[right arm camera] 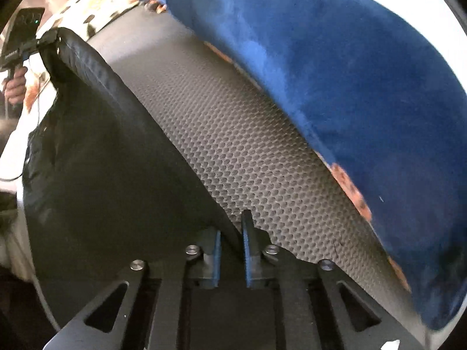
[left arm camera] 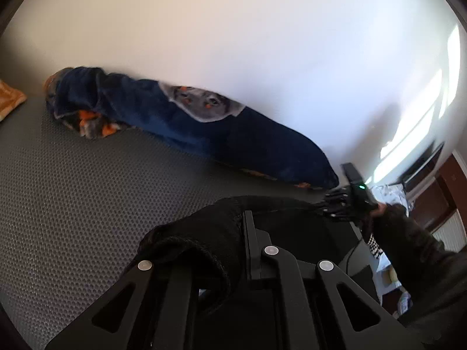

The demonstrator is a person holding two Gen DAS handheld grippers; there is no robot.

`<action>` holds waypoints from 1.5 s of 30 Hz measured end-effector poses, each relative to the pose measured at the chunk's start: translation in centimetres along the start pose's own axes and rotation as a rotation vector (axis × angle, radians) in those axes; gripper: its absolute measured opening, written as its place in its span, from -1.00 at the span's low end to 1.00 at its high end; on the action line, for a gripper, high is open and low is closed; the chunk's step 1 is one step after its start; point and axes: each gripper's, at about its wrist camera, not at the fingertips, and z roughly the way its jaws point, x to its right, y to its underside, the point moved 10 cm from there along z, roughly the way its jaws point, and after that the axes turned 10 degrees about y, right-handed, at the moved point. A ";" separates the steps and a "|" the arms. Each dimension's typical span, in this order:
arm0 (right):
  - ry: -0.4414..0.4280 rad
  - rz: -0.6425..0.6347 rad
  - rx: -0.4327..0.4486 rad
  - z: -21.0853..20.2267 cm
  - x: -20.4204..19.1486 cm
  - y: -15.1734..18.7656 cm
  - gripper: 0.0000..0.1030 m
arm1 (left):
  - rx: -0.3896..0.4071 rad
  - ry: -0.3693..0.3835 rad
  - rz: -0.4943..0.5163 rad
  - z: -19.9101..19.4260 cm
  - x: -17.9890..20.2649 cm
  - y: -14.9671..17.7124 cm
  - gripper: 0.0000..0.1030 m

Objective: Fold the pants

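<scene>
The black pants [left arm camera: 204,233] hang stretched between my two grippers above the grey honeycomb mat [left arm camera: 73,189]. My left gripper [left arm camera: 233,233] is shut on one corner of the pants; cloth drapes over its fingers. In the left wrist view my right gripper [left arm camera: 335,201] shows at the far end, shut on the other corner. In the right wrist view the pants [right arm camera: 102,160] hang as a dark sheet to the left. My right gripper [right arm camera: 233,227] pinches their edge there, and my left gripper [right arm camera: 49,38] holds the far corner.
A rolled blue blanket [left arm camera: 219,134] with grey and orange patches lies along the mat's far edge against a white wall [left arm camera: 262,43]; it fills the right of the right wrist view [right arm camera: 350,87]. The mat [right arm camera: 248,160] shows between pants and blanket. A patterned orange cloth [left arm camera: 8,99] lies at far left.
</scene>
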 end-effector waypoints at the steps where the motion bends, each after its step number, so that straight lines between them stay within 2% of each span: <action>1: 0.032 0.024 0.027 -0.8 -0.1 0.2 -0.83 | -0.005 -0.006 0.001 -0.1 -0.1 0.1 -0.83; 4: 0.101 0.086 0.090 -3.5 0.2 1.1 -0.84 | -0.025 -0.015 0.019 -0.8 0.4 0.9 -0.83; 9: 0.198 0.120 0.148 -9.1 -2.4 3.7 -0.84 | -0.053 -0.020 0.067 -3.0 2.5 3.1 -0.82; 13: 0.212 0.165 0.164 -12.8 -5.7 7.1 -0.85 | -0.092 -0.006 0.084 -5.0 4.4 6.0 -0.75; 17: 0.206 0.174 0.141 -13.8 -9.8 10.3 -0.86 | -0.145 -0.022 0.108 -6.6 5.2 10.2 -0.71; 22: 0.144 0.249 0.110 -12.5 -14.6 15.1 -0.86 | -0.221 -0.052 0.082 -7.7 4.8 16.3 -0.66; 24: 0.119 0.260 0.076 -11.3 -16.3 16.1 -0.86 | -0.253 -0.076 0.085 -8.0 4.3 18.4 -0.64; 29: 0.111 0.298 0.033 -8.6 -18.7 18.6 -0.86 | -0.357 -0.194 0.033 -7.9 1.3 23.3 -0.50; 36: 0.145 0.346 0.030 -7.3 -19.2 18.5 -0.85 | -0.328 -0.193 -0.026 -9.9 3.0 24.3 -0.40; 38: 0.151 0.357 0.035 -7.4 -19.2 18.4 -0.85 | -0.335 -0.219 -0.022 -11.1 3.2 24.7 0.09; 39: 0.154 0.358 0.041 -7.4 -19.1 18.5 -0.85 | -0.328 -0.254 -0.031 -12.0 3.0 24.9 0.69; 40: 0.155 0.362 0.047 -7.5 -19.1 18.5 -0.84 | -0.297 -0.263 -0.031 -12.8 3.0 24.7 0.79; 42: 0.154 0.366 0.053 -7.4 -19.1 18.4 -0.84 | -0.235 -0.270 -0.042 -14.3 3.2 24.1 0.79; 43: 0.154 0.369 0.057 -7.4 -19.1 18.4 -0.83 | -0.204 -0.270 -0.086 -15.2 3.2 23.8 0.79; 45: 0.154 0.371 0.059 -7.3 -19.1 18.5 -0.83 | -0.115 -0.219 -0.183 -16.6 3.6 23.3 0.79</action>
